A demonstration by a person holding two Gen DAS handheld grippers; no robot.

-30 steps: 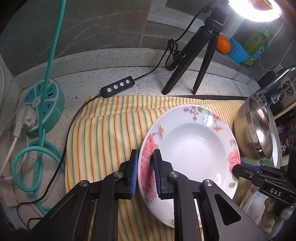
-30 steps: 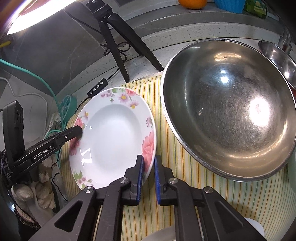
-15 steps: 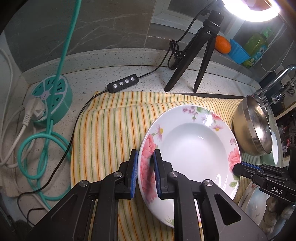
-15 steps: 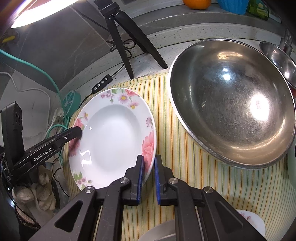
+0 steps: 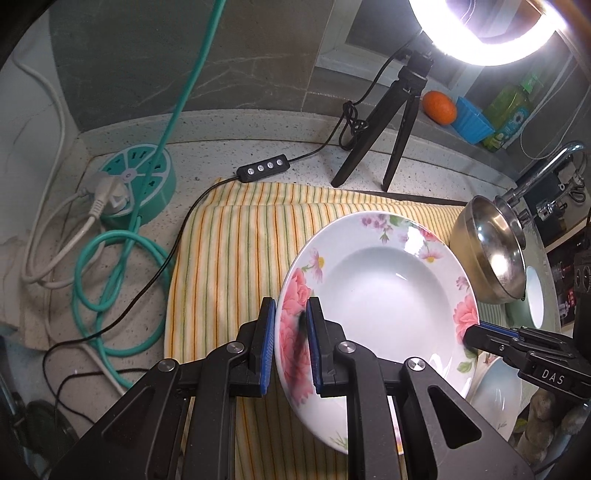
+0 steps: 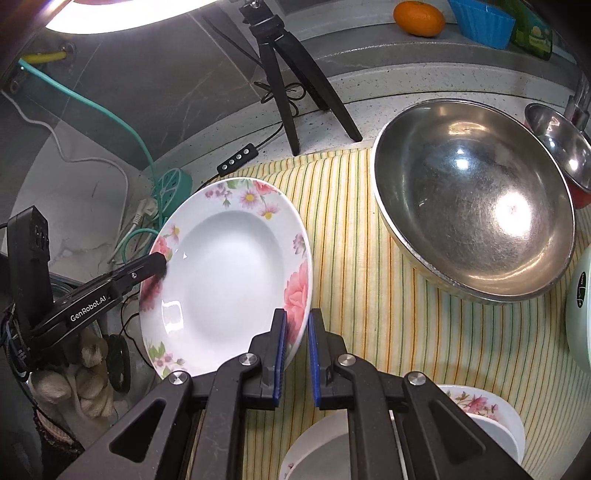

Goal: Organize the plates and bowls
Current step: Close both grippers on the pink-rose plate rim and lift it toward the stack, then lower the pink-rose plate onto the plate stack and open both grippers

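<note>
A white deep plate with pink flowers [image 5: 384, 310] is held in the air above the striped cloth, tilted, by both grippers. My left gripper [image 5: 290, 314] is shut on its left rim; it also shows in the right wrist view [image 6: 159, 264]. My right gripper [image 6: 295, 325] is shut on the opposite rim of the plate [image 6: 229, 291]; it also shows in the left wrist view [image 5: 476, 332]. A large steel bowl [image 6: 476, 206] sits on the cloth to the right. White flowered bowls [image 6: 480, 417] lie below the right gripper.
A yellow striped cloth [image 5: 236, 266] covers the counter. A black tripod [image 5: 391, 122] with a ring light stands behind it. A teal power strip [image 5: 136, 184] and cables lie at the left. A smaller steel bowl [image 6: 565, 144], an orange [image 6: 419, 18] and a tap [image 5: 543, 173] are at the back right.
Both grippers have lifted the plate higher above the cloth and away from the steel bowl. Both grips are unchanged.
</note>
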